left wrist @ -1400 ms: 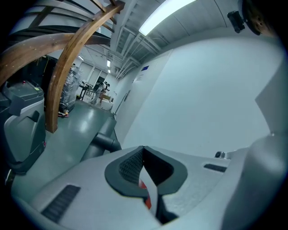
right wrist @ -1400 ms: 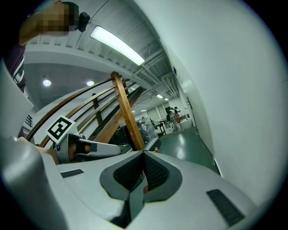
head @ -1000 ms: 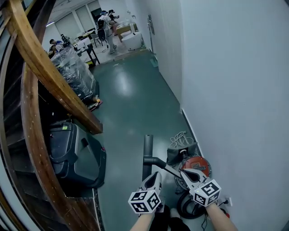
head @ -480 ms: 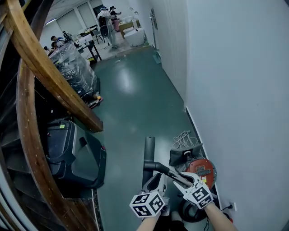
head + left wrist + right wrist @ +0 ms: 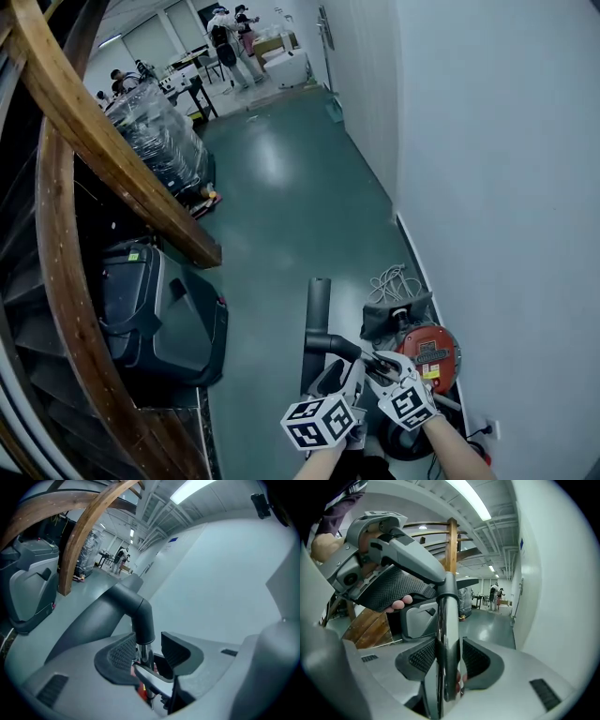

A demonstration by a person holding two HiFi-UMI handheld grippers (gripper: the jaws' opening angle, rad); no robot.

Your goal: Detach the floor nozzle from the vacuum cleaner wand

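Observation:
The dark floor nozzle (image 5: 316, 314) lies on the green floor, its black elbow (image 5: 330, 344) joined to the chrome wand (image 5: 367, 358). Behind them sits the red vacuum canister (image 5: 428, 352). In the left gripper view the elbow (image 5: 137, 607) and wand (image 5: 145, 652) stand between the jaws of my left gripper (image 5: 146, 652), nearer the left pad. My right gripper (image 5: 446, 657) straddles the wand (image 5: 446, 634) lower down, with thin gaps either side. Both pairs of jaws have just been opening and now stand open round the wand. In the head view the left gripper (image 5: 343, 377) and right gripper (image 5: 377, 362) meet there.
A black wheeled case (image 5: 161, 323) stands at the left under a curved wooden stair beam (image 5: 112, 169). The white wall (image 5: 497, 187) runs close on the right, with a coiled white cable (image 5: 394, 281) at its foot. A wrapped pallet (image 5: 159, 141) and people (image 5: 230, 37) are far down the corridor.
Both grippers have sunk toward the wand, the right one further and rolling as it went. Their jaws, shut a second ago, now stand apart with the wand between them.

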